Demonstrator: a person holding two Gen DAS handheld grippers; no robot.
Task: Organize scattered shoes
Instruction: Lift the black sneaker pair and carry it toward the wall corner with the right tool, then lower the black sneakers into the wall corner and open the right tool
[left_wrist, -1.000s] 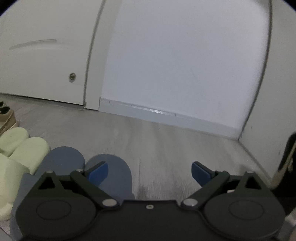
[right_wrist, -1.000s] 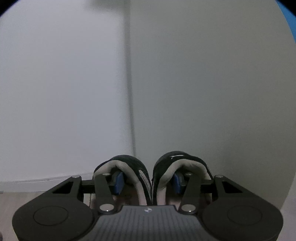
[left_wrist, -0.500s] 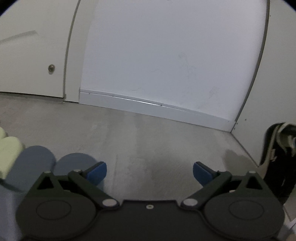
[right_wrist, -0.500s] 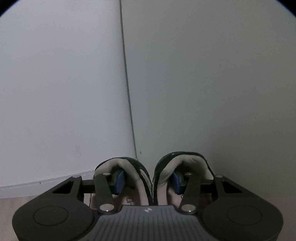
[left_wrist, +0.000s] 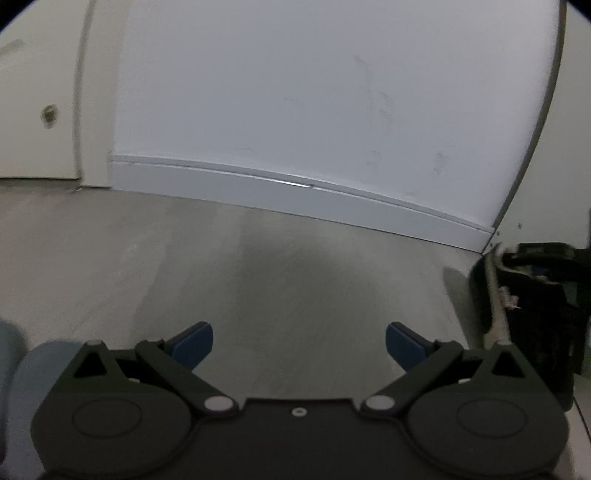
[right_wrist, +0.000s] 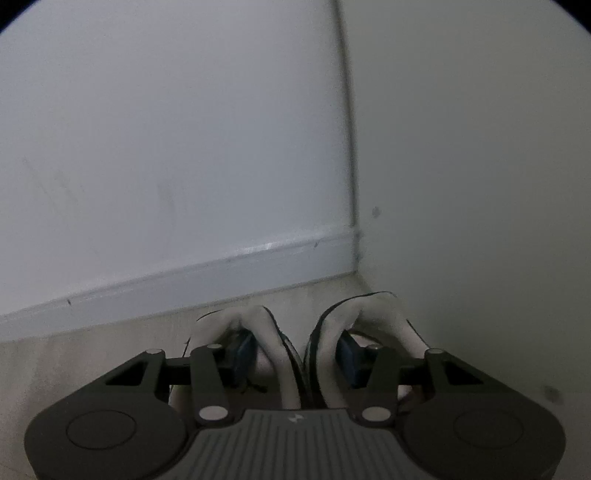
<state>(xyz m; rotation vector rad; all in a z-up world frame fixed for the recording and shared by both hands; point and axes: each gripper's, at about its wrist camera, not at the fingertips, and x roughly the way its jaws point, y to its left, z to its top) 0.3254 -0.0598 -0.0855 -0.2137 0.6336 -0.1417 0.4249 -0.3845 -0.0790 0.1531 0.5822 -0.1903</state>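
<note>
The pale white wall (left_wrist: 332, 110) fills the upper part of both views and meets a second wall at a corner seam (right_wrist: 349, 147); that corner serves as the landmark here. A low white skirting board (left_wrist: 295, 195) runs along the wall's foot and ends at the corner. Far to the left of the corner, in the left wrist view, stands a cream door panel (left_wrist: 37, 92) with a small round metal fitting on it. The grey wood-look floor (left_wrist: 221, 258) spreads out from the skirting board, darkened by a soft shadow in the middle.

The pair of black shoes with pale cream lining (right_wrist: 303, 343) hangs close in front of the corner, low over the floor, the two shoes side by side with their inner sides pressed together. The right gripper (right_wrist: 297, 349) holds them: one blue pad sits inside each shoe opening, and its jaws are clamped on the two inner walls between them. In the left wrist view the same pair shows as a dark blurred mass at the right edge, just short of the corner.

The left gripper (left_wrist: 299, 343) is left of the shoes, over bare floor, its jaws spread wide with nothing between the blue pads (left_wrist: 194, 343). A rounded blue-grey slipper toe (left_wrist: 33, 365) shows at the lower left edge, well away from the corner.
</note>
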